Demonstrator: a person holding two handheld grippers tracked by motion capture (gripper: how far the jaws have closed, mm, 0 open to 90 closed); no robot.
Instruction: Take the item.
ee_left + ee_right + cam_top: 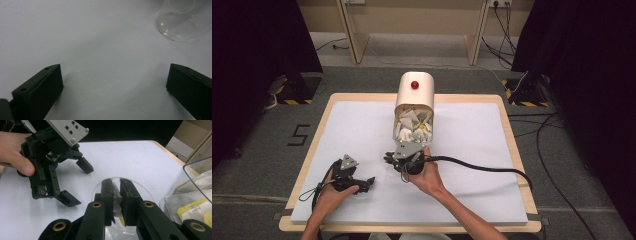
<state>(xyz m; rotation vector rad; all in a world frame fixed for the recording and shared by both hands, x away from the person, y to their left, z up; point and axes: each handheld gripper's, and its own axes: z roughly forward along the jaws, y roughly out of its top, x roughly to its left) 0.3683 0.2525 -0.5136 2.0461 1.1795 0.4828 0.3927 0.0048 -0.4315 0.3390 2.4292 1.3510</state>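
My right gripper [115, 181] is shut on a small white sachet [117, 202], which it holds over the round mouth of a clear plastic cup [145, 190]. In the high view the right gripper [391, 161] sits just in front of the mouth of a tipped cream canister [414, 95] full of white and yellow sachets [413, 125]. My left gripper [369, 182] rests low on the white sheet to the left, open with nothing between its wide-spread jaws [113, 72]. The clear cup [178, 25] stands beyond it, up and to the right.
A white sheet [472, 135] covers the wooden table. The canister's clear rim [197, 167] and its sachets [190, 202] lie close to the right of my right gripper. The left gripper [78, 183] in a hand stands to the cup's left. A black cable [482, 167] trails right.
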